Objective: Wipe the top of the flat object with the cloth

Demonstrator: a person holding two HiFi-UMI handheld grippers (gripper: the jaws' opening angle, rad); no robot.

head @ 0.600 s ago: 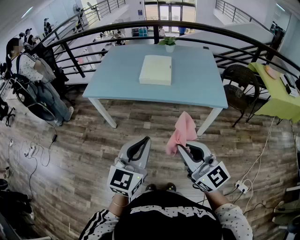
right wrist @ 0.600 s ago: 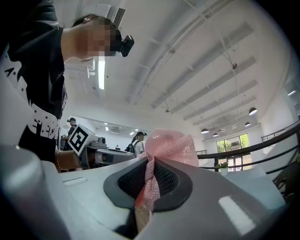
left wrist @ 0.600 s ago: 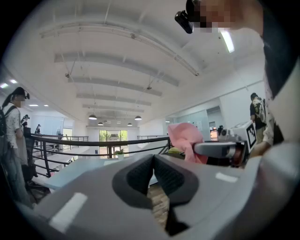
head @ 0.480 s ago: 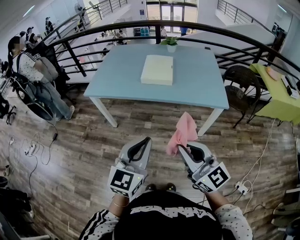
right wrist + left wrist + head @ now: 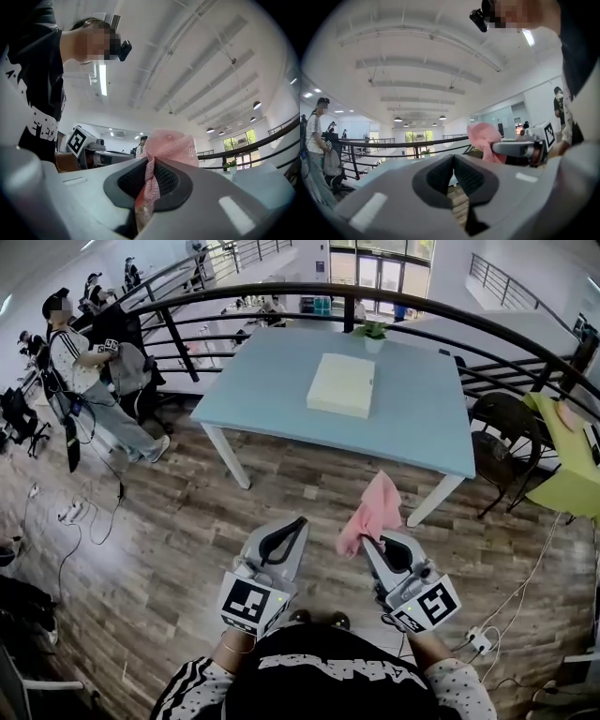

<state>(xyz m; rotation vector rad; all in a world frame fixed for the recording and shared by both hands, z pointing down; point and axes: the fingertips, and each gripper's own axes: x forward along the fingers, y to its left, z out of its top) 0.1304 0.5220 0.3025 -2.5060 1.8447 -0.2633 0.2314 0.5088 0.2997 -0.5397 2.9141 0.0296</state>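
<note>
Jaws of my right gripper point(image 5: 373, 545) pinch the pink mesh cloth point(image 5: 374, 510); my left gripper point(image 5: 296, 524) is closed on nothing. Since a moment ago the light-blue bench point(image 5: 272, 395) has drifted right in the head view. Its cream flat box point(image 5: 343, 384) sits far ahead, so I judge wiping hasn't begun.

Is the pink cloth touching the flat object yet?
No, the pink cloth is clamped in the right gripper over the floor, short of the table.

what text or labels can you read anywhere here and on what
Nothing reads clearly.
On the black shirt: white lettering, too distorted to read.
On the left tool and right tool: cubes carry square markers, no words.
On the pink cloth and flat object: no print visible.
</note>
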